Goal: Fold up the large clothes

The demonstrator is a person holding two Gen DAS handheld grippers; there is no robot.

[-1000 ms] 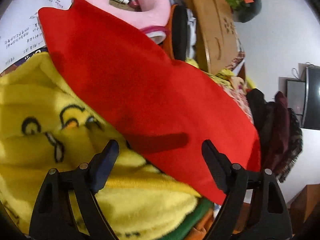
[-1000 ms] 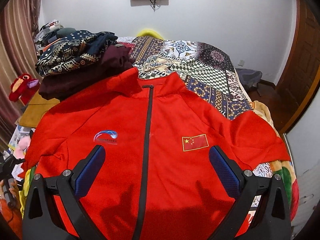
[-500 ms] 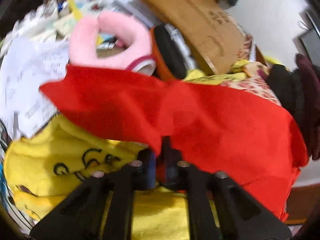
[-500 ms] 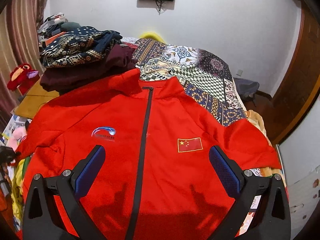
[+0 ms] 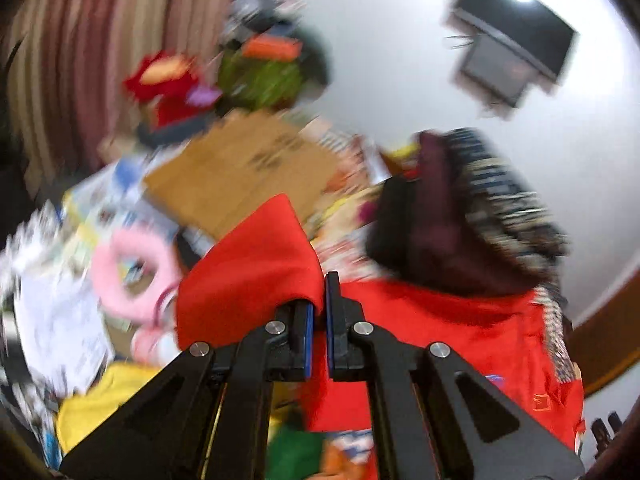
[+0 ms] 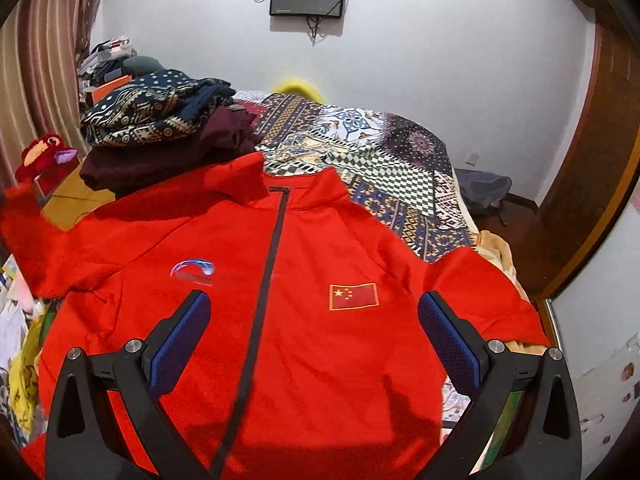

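Left gripper (image 5: 318, 312) pinching the red jacket (image 6: 288, 320) sleeve (image 5: 248, 276), lifted off the bed (image 6: 384, 168); right gripper (image 6: 314, 336) spread, hovering above the chest. Best carried across flat, cuff kept taut, chest pinned if needed

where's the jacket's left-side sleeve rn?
Red sleeve is pinched in the shut left gripper, lifted off the bed; in the right wrist view it rises at far left, below the red plush toy.
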